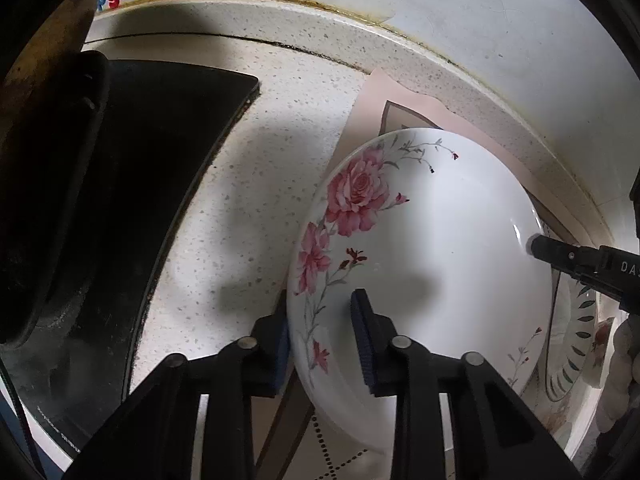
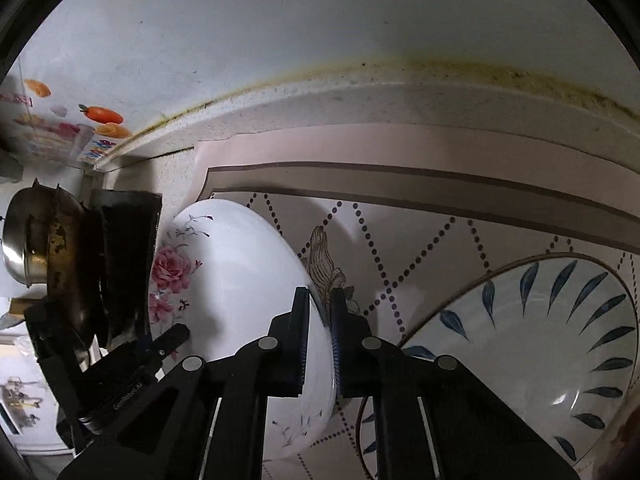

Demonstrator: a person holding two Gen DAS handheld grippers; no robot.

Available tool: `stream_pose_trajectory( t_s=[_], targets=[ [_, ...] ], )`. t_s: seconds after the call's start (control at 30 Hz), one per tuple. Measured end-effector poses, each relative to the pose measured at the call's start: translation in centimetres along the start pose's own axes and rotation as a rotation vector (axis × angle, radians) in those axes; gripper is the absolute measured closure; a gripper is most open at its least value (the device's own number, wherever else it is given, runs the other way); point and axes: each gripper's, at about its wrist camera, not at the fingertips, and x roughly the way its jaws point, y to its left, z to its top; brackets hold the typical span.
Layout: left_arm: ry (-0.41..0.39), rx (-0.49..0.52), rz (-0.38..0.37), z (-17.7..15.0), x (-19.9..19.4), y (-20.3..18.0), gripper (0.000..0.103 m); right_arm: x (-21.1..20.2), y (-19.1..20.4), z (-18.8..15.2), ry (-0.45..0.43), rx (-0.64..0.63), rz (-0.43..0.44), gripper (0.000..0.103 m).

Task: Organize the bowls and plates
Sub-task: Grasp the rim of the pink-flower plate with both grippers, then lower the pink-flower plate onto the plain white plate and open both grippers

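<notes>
A white plate with pink roses (image 1: 432,248) is held tilted above the patterned mat. My left gripper (image 1: 320,336) straddles its near left rim, one finger under and one on top, jaws around the rim with a gap. My right gripper (image 2: 320,320) is shut on the plate's opposite rim (image 2: 240,280); its finger (image 1: 560,252) shows at the right in the left wrist view. A bowl with blue leaf marks (image 2: 540,340) lies on the mat to the right, also visible in the left wrist view (image 1: 576,328).
A pink patterned mat (image 2: 400,216) covers the speckled counter (image 1: 260,184) against the wall. A black stove (image 1: 132,200) with a dark pan (image 2: 64,256) stands to the left. A raised counter ledge (image 1: 360,32) runs along the back.
</notes>
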Motion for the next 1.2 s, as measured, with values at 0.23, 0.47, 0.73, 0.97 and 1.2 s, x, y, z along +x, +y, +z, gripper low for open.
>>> stream_pose_trajectory(
  t_s=[0.23,0.47,0.73,0.97,1.2],
  targets=[
    [-0.034,0.012,-0.005,-0.7,-1.3,0.1,0.08,-0.6,-0.3,-0.7,-0.022,-0.01,-0.004,0.091],
    [-0.053,0.021,-0.019,-2.1,-4.5,-0.2,0.08,-2.9,-0.5,-1.6,-0.037,-0.017,0.017,0.091],
    [-0.052,0.095,-0.047,-5.4,-7.7,-6.0,0.08,-8.8,-2.4,-5.9,-0.058,-0.006,0.038,0.091],
    [-0.011,0.185,-0.111,-11.6,-9.2,-12.6,0.08,-14.9,-7.1,-12.8,-0.07,0.02,-0.005,0.091],
    [0.057,0.272,-0.137,-17.3,-8.1,-18.2,0.08,-17.8,-14.3,-21.4,-0.042,0.092,-0.059,0.091]
  ],
)
